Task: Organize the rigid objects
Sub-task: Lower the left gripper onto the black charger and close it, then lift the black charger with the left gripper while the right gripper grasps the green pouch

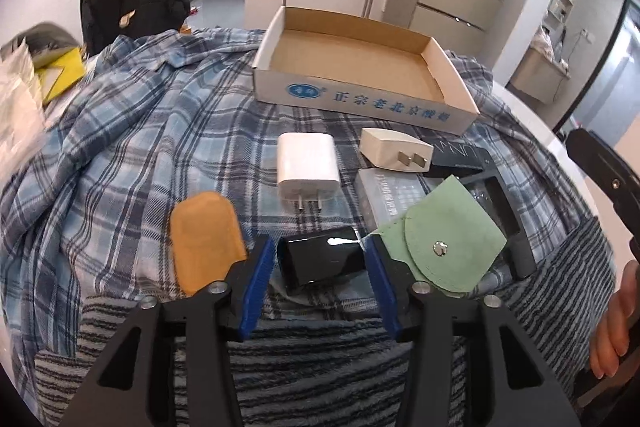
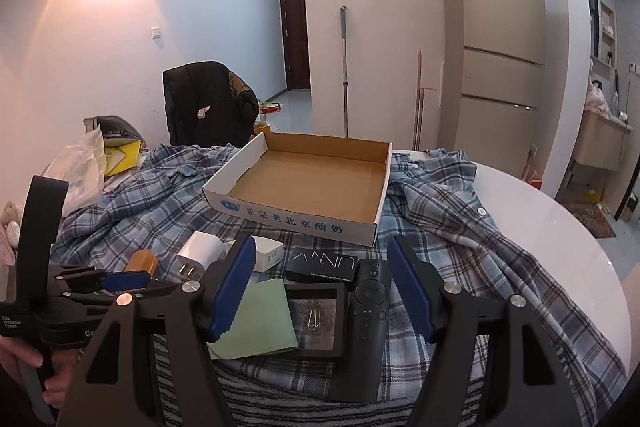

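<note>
Glossy black box (image 1: 322,259), rounded edges, perhaps a charger

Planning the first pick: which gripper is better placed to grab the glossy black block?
Left. The left gripper already straddles the black block, jaws open either side. The right gripper hangs open over the remote.

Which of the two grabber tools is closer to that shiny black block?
The left. The left gripper has its blue fingers on either side of the glossy black block. The right gripper is off to the side, straddling the black remote control.
</note>
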`<action>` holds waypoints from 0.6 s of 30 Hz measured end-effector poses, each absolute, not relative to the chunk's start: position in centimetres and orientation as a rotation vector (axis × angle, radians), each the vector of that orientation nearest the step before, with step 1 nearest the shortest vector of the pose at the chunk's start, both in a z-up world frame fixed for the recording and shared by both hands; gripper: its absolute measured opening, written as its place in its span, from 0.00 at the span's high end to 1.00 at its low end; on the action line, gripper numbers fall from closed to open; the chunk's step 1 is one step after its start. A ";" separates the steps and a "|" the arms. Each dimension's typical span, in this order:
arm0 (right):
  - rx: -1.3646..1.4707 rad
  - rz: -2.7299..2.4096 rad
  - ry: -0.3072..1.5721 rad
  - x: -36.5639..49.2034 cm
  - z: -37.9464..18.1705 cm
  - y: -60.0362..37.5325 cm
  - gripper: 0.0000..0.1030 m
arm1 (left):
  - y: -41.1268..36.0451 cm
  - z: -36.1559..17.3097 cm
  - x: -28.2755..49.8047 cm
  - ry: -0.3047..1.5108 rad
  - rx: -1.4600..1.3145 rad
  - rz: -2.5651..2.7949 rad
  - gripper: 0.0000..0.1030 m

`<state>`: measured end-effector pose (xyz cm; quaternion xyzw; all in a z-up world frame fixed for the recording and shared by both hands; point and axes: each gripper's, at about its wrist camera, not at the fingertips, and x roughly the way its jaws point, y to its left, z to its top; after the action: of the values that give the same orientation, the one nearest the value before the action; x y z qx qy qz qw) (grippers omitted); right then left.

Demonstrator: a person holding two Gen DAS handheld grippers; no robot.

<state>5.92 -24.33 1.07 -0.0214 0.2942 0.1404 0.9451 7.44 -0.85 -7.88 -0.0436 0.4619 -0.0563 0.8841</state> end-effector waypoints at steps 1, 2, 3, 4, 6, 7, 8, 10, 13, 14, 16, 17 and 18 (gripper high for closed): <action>-0.047 0.290 0.602 5.9 1.0 -24.2 0.35 | -1.3 -8.1 7.7 0.966 -0.059 -0.106 0.17; -0.052 0.293 0.605 5.9 1.0 -24.1 0.35 | -1.8 -8.4 7.9 0.971 -0.033 -0.100 0.11; -0.056 0.293 0.608 6.0 0.9 -24.0 0.35 | -1.9 -8.6 8.1 0.992 -0.027 -0.101 0.11; -0.060 0.292 0.611 6.0 0.8 -23.9 0.35 | -1.8 -8.7 8.2 0.996 -0.035 -0.107 0.11; -0.066 0.293 0.626 6.2 0.5 -23.9 0.35 | -1.1 -8.7 8.4 1.000 -0.079 -0.101 0.20; -0.067 0.296 0.636 6.3 0.4 -23.9 0.35 | -0.6 -8.9 8.5 1.008 -0.107 -0.094 0.30; -0.066 0.298 0.645 6.4 0.2 -23.9 0.35 | -0.3 -9.0 8.7 1.013 -0.127 -0.104 0.49; -0.064 0.289 0.656 6.7 -0.1 -23.8 0.35 | -0.2 -9.2 8.9 1.023 -0.130 -0.105 0.59; -0.068 0.273 0.674 7.1 -0.4 -23.9 0.35 | -0.5 -8.8 8.3 0.996 -0.112 -0.119 0.59; -0.059 0.268 0.677 7.1 -0.4 -24.0 0.35 | -0.4 -8.5 8.1 0.980 -0.111 -0.120 0.59; -0.053 0.258 0.689 7.3 -0.3 -24.1 0.35 | -0.3 -7.5 7.3 0.920 -0.115 -0.136 0.59; -0.048 0.250 0.692 7.3 -0.1 -24.2 0.35 | -0.1 -6.7 6.8 0.867 -0.116 -0.143 0.59; -0.040 0.248 0.698 7.3 0.1 -24.2 0.35 | 0.1 -6.0 6.3 0.817 -0.123 -0.151 0.59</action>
<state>7.30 -24.19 0.10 -0.0194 0.3411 0.1214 0.9320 6.26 0.14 -5.96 -0.0599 0.3965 -0.0734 0.9131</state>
